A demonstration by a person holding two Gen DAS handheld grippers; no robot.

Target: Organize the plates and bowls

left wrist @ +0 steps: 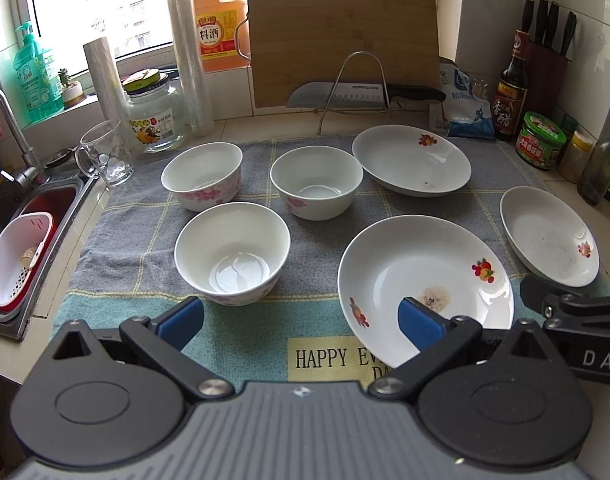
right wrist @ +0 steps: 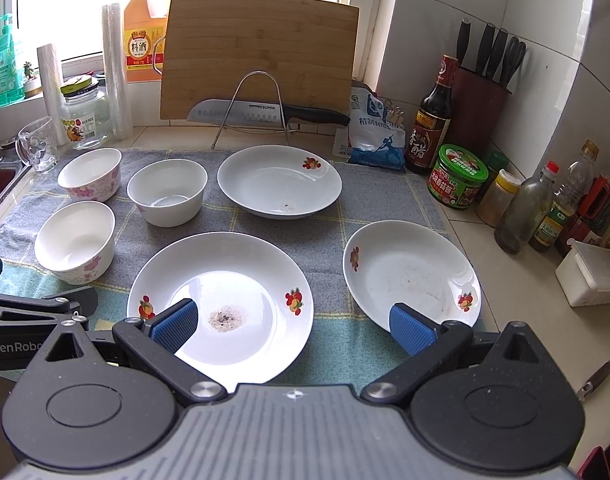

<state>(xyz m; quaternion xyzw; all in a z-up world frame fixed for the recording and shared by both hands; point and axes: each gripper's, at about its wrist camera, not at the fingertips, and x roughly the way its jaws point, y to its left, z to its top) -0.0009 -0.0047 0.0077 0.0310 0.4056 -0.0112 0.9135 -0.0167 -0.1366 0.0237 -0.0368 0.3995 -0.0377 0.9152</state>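
Three white bowls with pink flowers stand on a grey-green towel point(left wrist: 153, 256): a near bowl point(left wrist: 232, 252), a far left bowl point(left wrist: 203, 175) and a middle bowl point(left wrist: 316, 182). Three white plates with fruit prints lie to their right: a near plate point(left wrist: 409, 276) point(right wrist: 225, 280) with a crumb stain, a far plate point(left wrist: 411, 160) point(right wrist: 279, 182), and a right plate point(left wrist: 549, 236) point(right wrist: 409, 272). My left gripper point(left wrist: 301, 322) is open, low over the towel's front edge. My right gripper point(right wrist: 293, 322) is open, hovering between the near plate and the right plate.
A cutting board point(left wrist: 341, 40) and knife point(left wrist: 345, 94) stand at the back. Left are a sink point(left wrist: 25, 216) with a white basket, a glass mug point(left wrist: 105, 152) and a jar point(left wrist: 155, 114). Bottles and jars point(right wrist: 517, 208) line the right wall, with a white box point(right wrist: 593, 276).
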